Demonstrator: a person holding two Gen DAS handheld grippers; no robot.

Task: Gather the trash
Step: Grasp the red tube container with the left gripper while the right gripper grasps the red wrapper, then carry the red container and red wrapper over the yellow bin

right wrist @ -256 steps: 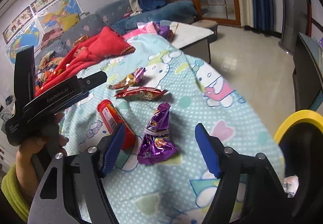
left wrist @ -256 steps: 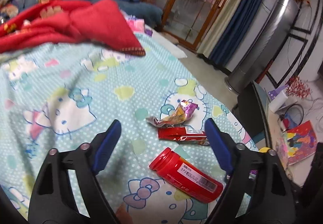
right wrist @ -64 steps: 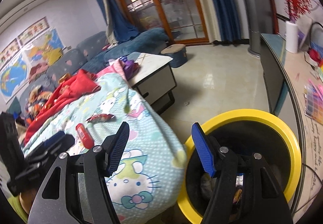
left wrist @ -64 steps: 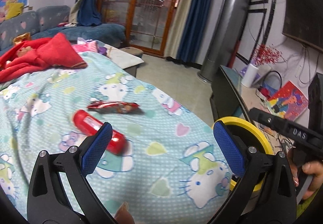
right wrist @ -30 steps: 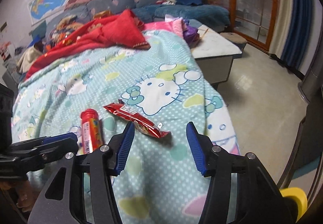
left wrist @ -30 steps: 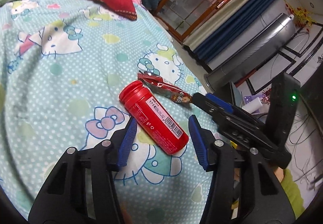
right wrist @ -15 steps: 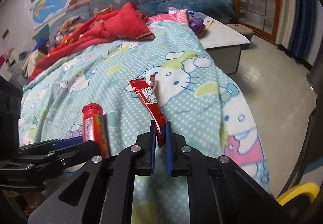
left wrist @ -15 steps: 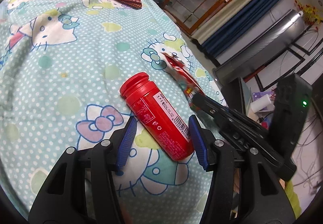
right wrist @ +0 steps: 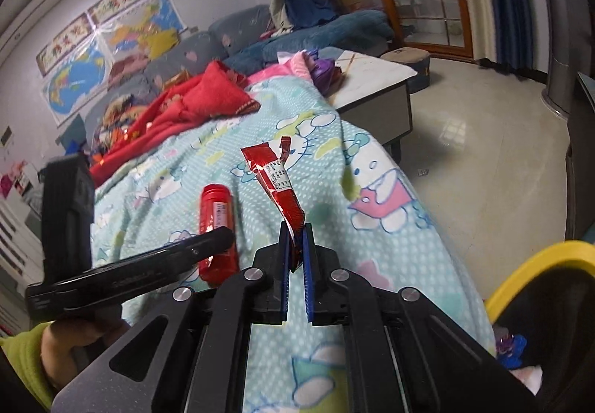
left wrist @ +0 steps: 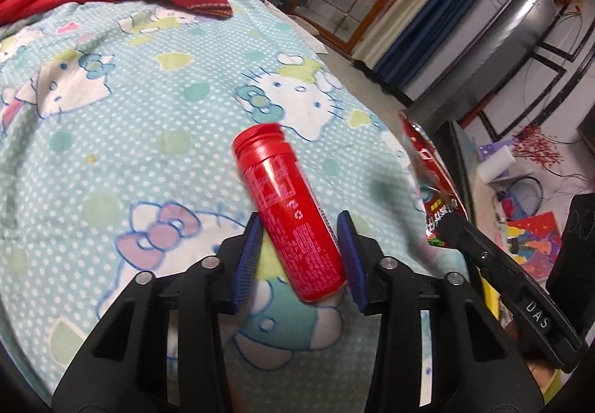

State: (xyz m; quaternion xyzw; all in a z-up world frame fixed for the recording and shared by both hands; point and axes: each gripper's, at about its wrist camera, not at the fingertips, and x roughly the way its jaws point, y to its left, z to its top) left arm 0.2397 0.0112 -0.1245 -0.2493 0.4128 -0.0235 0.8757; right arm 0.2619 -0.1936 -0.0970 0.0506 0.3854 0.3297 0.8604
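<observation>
Your left gripper has its blue pads against both sides of the red plastic bottle on the Hello Kitty bedspread; your right gripper pinches a red wrapper nearby.

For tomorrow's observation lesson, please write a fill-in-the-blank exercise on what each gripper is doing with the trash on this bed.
1. The right gripper is shut on a red snack ____.
2. The red bottle lies between the fingers of the ____ gripper.
3. The trash bin has a ____ rim.
4. The bedsheet shows cartoon ____.

Missing words: wrapper; left; yellow; cats
</observation>
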